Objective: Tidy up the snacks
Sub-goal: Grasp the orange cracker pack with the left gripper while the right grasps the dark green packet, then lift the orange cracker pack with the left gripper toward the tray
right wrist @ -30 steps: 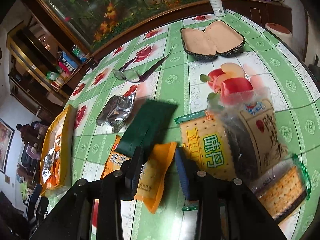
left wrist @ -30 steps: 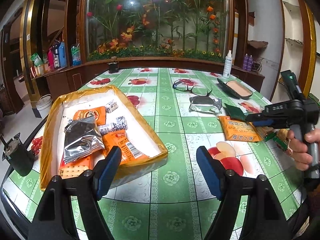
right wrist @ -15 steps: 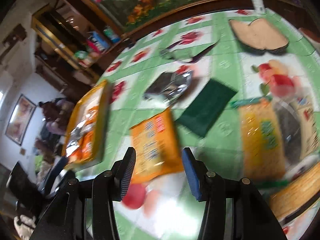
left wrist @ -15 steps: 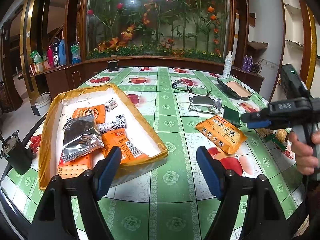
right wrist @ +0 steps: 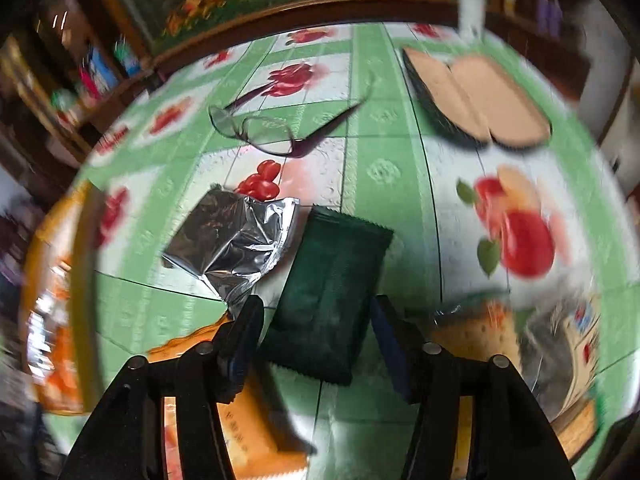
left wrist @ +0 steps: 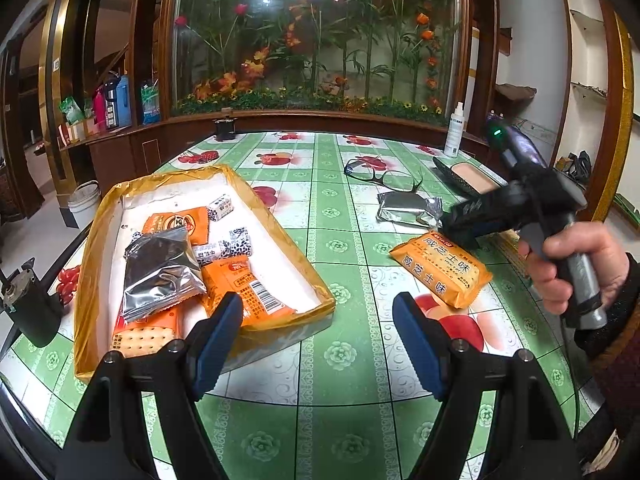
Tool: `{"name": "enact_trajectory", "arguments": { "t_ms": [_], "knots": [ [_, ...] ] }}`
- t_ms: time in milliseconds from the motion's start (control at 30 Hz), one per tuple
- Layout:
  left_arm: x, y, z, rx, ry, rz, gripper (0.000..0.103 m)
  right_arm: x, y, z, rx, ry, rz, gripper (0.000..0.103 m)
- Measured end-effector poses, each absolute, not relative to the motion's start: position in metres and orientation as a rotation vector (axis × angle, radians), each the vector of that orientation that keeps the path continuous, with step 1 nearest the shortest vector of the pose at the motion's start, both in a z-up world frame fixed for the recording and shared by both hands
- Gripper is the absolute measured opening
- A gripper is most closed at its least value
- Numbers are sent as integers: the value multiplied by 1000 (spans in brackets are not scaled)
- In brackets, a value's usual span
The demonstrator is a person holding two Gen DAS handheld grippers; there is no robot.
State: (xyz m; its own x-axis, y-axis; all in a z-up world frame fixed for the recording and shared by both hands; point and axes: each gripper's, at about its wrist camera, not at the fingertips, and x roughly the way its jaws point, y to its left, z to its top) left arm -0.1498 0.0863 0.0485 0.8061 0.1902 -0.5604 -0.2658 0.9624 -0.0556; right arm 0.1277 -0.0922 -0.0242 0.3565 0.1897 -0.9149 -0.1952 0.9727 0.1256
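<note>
The right tongs (right wrist: 316,330) have just been opening and straddle the dark green packet (right wrist: 328,300) lying on the desk (right wrist: 384,168), untouched, its long axis toward 1 o'clock. The left tongs (left wrist: 318,330) gape wide, empty, well apart.

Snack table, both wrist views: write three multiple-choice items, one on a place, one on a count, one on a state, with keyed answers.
1. Where does the dark green snack packet lie?
A. in the yellow-rimmed cardboard tray
B. on the green floral tablecloth
C. inside the open glasses case

2. How many crinkled silver foil packets lie outside the tray?
A. one
B. two
C. none

3. The right gripper is:
A. shut on the packet
B. open above the packet
C. out of view

Answers: 1 B, it rests flat on the cloth beside the foil packet. 2 A, the only other one lies in the tray. 3 B, its jaws have just been opening and stand apart either side of the packet.
</note>
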Motion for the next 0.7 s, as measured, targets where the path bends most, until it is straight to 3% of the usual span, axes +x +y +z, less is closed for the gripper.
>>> {"name": "enact_trajectory", "arguments": {
  "t_ms": [67, 133, 500, 700],
  "knots": [
    [-149, 86, 48, -137, 587, 245, 77, 120, -77, -29, -163, 1134, 229, 58],
    [-148, 86, 49, -137, 589, 242, 77, 111, -78, -27, -183, 1101, 254, 49],
    [-134, 68, 53, -145, 647, 161, 76, 46, -95, -21, -53, 1095, 538, 49],
    [-101, 51, 55, -192, 752, 39, 77, 60, -131, -18, 142, 1084, 486, 49]
  ]
}}
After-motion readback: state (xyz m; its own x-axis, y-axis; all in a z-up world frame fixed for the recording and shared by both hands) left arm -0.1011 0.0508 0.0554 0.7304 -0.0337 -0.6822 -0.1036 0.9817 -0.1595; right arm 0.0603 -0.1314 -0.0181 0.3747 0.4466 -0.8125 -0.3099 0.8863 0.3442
